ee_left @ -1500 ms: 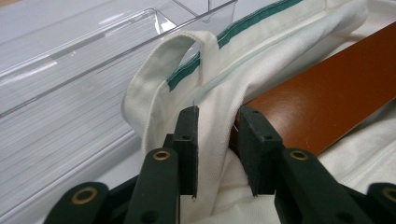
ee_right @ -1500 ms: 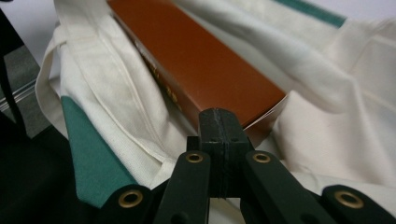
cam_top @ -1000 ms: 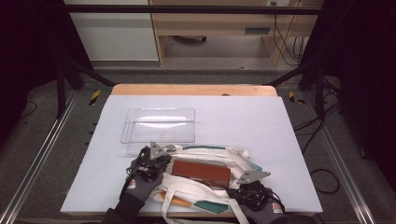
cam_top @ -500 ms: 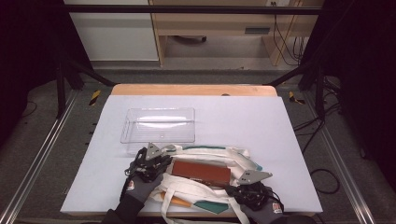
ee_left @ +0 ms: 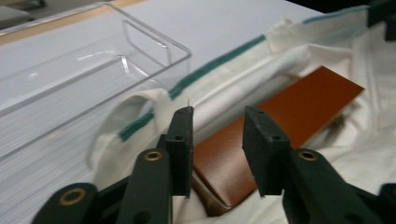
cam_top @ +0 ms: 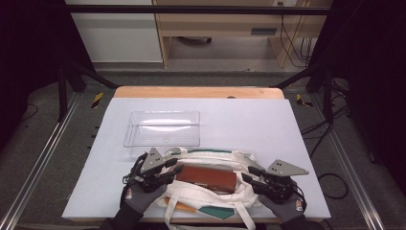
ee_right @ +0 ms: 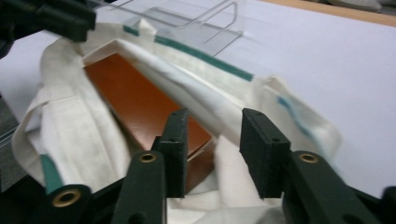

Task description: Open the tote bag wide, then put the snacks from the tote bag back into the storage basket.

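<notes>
I hold my left gripper (cam_top: 168, 168) and right gripper (cam_top: 253, 176), both with jaws apart and empty, at either end of a flat rust-brown rectangular case (cam_top: 207, 178) lying in a cream cloth tote bag (cam_top: 218, 156). Next, I judge, each must close on an end.

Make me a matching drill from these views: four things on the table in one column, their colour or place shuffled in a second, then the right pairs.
Column one:
1. clear plastic rectangular tray
2. flat reddish-brown rectangular case
3. white cloth tote bag with teal trim
4. left tongs

Column two:
A. lies in the open mouth of the bag
B. open, jaws apart at the near end of the case
C. spread flat at the near edge of the table
D. empty, just beyond the bag

Pairs: 1-D, 2-A, 3-C, 4-B
</notes>
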`<state>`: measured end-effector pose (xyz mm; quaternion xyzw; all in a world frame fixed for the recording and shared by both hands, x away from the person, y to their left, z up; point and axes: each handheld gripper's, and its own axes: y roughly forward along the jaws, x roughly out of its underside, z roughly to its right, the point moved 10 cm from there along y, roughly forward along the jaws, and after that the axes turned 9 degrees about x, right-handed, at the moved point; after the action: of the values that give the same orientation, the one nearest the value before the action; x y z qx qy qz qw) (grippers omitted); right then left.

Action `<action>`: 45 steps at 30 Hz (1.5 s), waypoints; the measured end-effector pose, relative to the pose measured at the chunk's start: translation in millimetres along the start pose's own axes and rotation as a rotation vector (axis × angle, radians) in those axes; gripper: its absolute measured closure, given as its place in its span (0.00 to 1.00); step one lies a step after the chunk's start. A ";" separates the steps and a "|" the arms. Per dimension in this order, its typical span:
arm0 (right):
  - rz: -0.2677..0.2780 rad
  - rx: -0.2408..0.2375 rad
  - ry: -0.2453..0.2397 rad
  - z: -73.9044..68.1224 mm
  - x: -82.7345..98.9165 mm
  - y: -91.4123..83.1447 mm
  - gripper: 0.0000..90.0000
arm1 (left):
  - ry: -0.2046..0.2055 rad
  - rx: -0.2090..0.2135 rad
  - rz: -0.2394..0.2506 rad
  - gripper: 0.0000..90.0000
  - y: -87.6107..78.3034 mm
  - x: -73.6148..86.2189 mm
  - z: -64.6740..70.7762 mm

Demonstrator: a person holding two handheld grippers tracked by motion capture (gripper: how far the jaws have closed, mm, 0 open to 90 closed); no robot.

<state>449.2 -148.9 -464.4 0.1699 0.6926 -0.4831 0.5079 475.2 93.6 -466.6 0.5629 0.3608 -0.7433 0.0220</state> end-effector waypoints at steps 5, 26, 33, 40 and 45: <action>0.014 0.040 0.018 15.0 -3.0 -0.9 0.58 | 0.048 0.042 -0.059 0.59 16.0 3.0 9.2; 0.040 0.127 0.041 40.9 -10.5 -4.8 0.43 | 0.142 0.126 -0.163 0.36 36.4 17.8 18.8; 0.033 0.139 0.042 46.6 -7.6 -5.1 0.42 | 0.187 0.119 -0.174 0.33 41.8 17.5 18.6; 0.025 0.144 0.048 50.7 -4.9 -5.1 0.42 | 0.183 0.142 -0.199 0.23 45.4 18.8 11.0; 0.013 0.142 0.043 49.5 -3.0 -3.1 0.41 | 0.190 0.154 -0.205 0.21 48.1 21.6 10.9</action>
<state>474.9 -191.3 -461.1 0.2202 0.6662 -0.5238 0.4830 479.4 60.0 -508.5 0.5909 0.3587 -0.7106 -0.1314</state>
